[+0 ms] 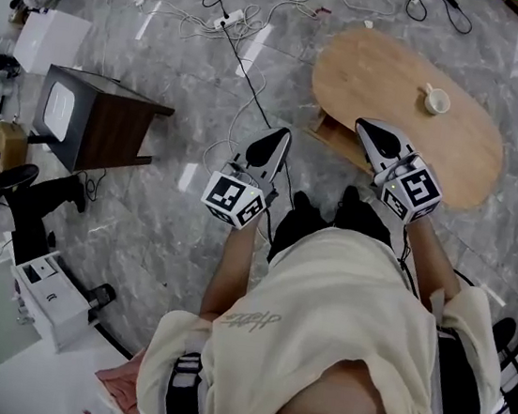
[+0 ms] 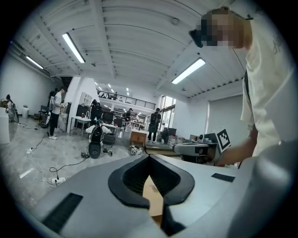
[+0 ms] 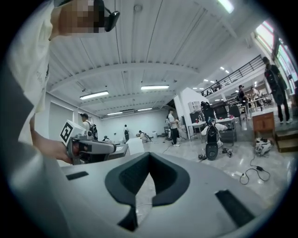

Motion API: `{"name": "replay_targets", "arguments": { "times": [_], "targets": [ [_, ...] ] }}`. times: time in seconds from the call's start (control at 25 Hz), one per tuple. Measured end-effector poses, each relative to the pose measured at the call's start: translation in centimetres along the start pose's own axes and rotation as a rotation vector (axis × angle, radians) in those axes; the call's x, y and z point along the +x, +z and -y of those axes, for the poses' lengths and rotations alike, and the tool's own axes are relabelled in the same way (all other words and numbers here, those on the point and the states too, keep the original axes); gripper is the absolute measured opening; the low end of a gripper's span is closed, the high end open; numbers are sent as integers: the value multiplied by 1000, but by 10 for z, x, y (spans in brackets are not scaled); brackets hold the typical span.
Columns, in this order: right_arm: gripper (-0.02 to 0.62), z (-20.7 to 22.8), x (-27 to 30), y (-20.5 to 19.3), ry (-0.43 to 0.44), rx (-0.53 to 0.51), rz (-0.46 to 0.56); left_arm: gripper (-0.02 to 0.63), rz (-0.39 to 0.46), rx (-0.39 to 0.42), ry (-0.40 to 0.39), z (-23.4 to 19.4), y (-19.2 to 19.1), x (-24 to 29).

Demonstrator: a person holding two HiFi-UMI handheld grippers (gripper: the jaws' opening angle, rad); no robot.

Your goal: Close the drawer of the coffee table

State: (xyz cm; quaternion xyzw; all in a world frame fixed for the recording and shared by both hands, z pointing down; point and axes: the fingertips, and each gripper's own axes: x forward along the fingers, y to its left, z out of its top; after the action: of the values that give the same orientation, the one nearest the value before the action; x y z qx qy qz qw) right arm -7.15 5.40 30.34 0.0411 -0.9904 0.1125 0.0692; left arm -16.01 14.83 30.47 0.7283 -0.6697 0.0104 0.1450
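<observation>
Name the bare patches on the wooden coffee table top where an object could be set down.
In the head view, the coffee table is bare from its left end to the cup, and again right of the cup. Its near edge is crowded: the right gripper hangs over it.

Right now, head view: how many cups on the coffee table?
1. A white cup stands on the coffee table, toward its far right side. The right claw overlaps the table's near edge, so a little of the top is hidden.
</observation>
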Motion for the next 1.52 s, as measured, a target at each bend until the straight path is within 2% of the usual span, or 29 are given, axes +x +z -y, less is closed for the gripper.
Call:
{"name": "replay_targets", "arguments": {
  "times": [0.2,0.4,0.68,0.84,1.08,1.52],
  "targets": [
    [-3,-7,29,-8,-123,-26,-9,5,-13,35,-117,-33,-11,4],
    [-3,-46,51,16,-261,-49,43,5,-25,73,-242,-67,1,-15],
    [-3,-57,53,27,-418,-51,52,5,-10,108,-312,-103,15,-20],
    [-3,-49,49,25,-479,-30,43,5,-10,86,-345,-109,12,-11],
    [-3,-26,32,9,-534,-33,31,5,-48,62,-393,-90,-5,23],
    [-3,47,-40,16,-588,6,131,5,-60,177,-437,-26,32,93]
  ]
}}
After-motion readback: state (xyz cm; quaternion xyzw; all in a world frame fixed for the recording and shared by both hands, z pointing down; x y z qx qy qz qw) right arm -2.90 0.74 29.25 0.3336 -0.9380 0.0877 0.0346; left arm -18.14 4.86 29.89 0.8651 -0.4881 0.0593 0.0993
